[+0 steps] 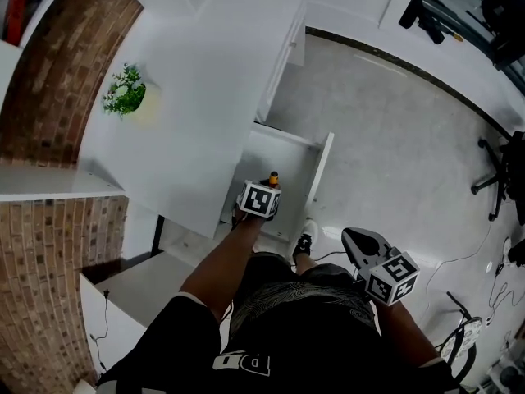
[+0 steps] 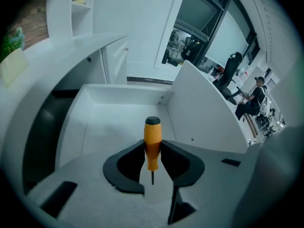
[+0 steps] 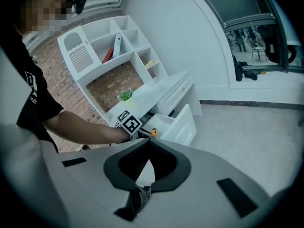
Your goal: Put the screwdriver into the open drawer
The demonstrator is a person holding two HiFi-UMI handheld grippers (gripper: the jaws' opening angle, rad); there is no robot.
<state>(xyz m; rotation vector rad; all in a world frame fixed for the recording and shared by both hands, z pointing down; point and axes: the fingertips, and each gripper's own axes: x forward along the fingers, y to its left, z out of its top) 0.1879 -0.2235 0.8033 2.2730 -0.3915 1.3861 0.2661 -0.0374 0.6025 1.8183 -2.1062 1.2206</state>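
Note:
A screwdriver [image 2: 152,139] with an orange handle and a black cap is clamped between the jaws of my left gripper [image 2: 152,148], its thin shaft pointing back toward the camera. The gripper points steeply down into the open white drawer [image 2: 118,96], and the handle hangs above the bare drawer floor. In the head view the left gripper [image 1: 261,199] is over the drawer [image 1: 321,167], with the screwdriver [image 1: 273,178] sticking out ahead of it. My right gripper [image 3: 148,141] hangs off to the side over the floor, its jaw tips together with nothing between them. From there I see the screwdriver [image 3: 153,132] at the drawer [image 3: 183,125].
A white counter [image 1: 197,80] with a small potted plant [image 1: 125,91] runs above the drawer, with closed drawer fronts [image 1: 287,52] further along. A brick wall and white shelves [image 3: 109,46] stand behind. An office chair [image 1: 500,171] and cables [image 1: 459,327] are on the grey floor at the right.

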